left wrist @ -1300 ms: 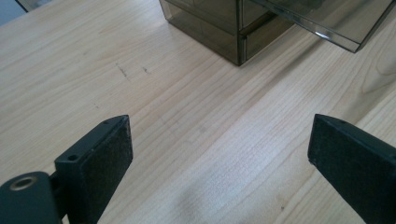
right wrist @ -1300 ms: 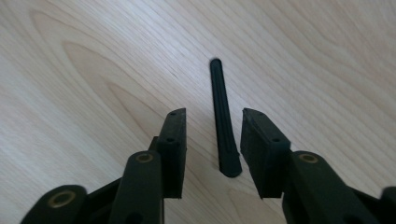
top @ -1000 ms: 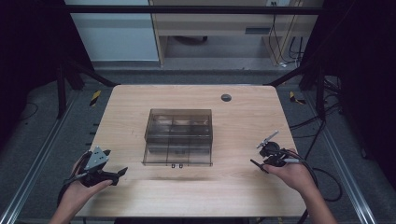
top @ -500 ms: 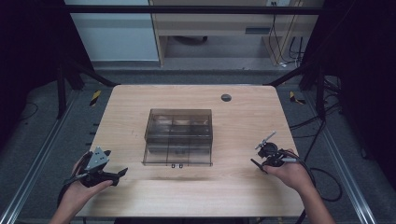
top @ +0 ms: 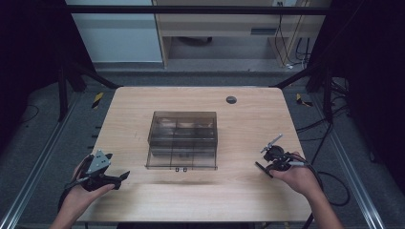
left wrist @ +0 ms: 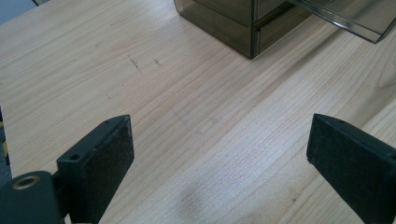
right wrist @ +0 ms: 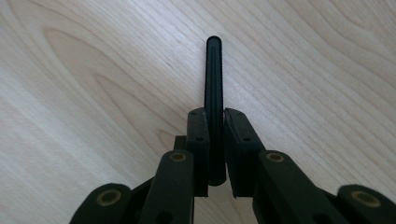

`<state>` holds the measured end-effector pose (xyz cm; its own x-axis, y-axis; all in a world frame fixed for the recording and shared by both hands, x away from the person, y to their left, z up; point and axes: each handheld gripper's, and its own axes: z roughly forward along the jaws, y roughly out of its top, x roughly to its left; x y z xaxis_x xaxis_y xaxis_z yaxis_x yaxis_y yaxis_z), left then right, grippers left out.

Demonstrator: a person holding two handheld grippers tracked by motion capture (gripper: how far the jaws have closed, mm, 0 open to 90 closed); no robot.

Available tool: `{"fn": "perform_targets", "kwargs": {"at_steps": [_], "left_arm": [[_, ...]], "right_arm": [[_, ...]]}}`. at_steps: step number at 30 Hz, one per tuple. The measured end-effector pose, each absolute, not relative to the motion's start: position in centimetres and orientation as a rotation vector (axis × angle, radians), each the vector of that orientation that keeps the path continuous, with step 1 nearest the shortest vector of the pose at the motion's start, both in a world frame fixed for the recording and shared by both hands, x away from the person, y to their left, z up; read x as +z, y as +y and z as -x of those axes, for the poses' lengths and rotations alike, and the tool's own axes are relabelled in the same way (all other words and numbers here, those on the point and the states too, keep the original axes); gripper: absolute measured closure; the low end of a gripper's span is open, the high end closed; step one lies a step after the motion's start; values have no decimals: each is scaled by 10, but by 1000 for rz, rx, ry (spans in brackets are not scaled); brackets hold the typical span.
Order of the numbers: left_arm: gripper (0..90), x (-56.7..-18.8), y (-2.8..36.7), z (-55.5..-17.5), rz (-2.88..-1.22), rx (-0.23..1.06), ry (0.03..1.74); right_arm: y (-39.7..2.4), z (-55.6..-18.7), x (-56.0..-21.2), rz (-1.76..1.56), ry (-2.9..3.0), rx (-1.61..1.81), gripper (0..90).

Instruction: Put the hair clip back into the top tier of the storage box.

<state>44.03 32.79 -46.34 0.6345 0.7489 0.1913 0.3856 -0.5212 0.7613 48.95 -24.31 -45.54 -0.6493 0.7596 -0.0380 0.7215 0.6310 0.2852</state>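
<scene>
At four o'clock on the table [top: 191, 200], my right gripper [right wrist: 215, 154] has just been closing onto a thin black stick [right wrist: 214, 84]: light, stiff, slippery; I'd pinch it mid-length. Left gripper [left wrist: 219, 154] gapes empty.

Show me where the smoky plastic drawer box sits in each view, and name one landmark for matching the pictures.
High view: the drawer box stands mid-table, between the two hands.
Left gripper view: its corner sits at the top edge, right of centre, beyond the open tongs.
Right gripper view: not in it; the tongs are closed on a thin black strip.
Shared landmark: the light wooden tabletop.
</scene>
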Motion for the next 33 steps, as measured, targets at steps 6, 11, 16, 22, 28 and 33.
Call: {"fn": "perform_targets", "kwargs": {"at_steps": [6,11,16,22,28,33], "left_arm": [[72,-464,328,-441,-2159,665,887],[61,-465,329,-441,-2145,658,910],[56,-466,331,-441,-2144,660,919],[55,-466,331,-441,-2144,662,920],[55,-466,331,-442,-2146,660,924],[54,-466,331,-442,-2147,662,922]], "right_arm": [[-234,-486,-442,-1188,2694,406,813],[-215,-483,-418,-1103,2692,453,813],[-196,-481,-401,-1031,2697,474,813],[-172,-478,-381,-952,2699,508,813],[-150,-474,-362,-882,2693,555,813],[-132,-471,-347,-809,2693,575,813]]}}
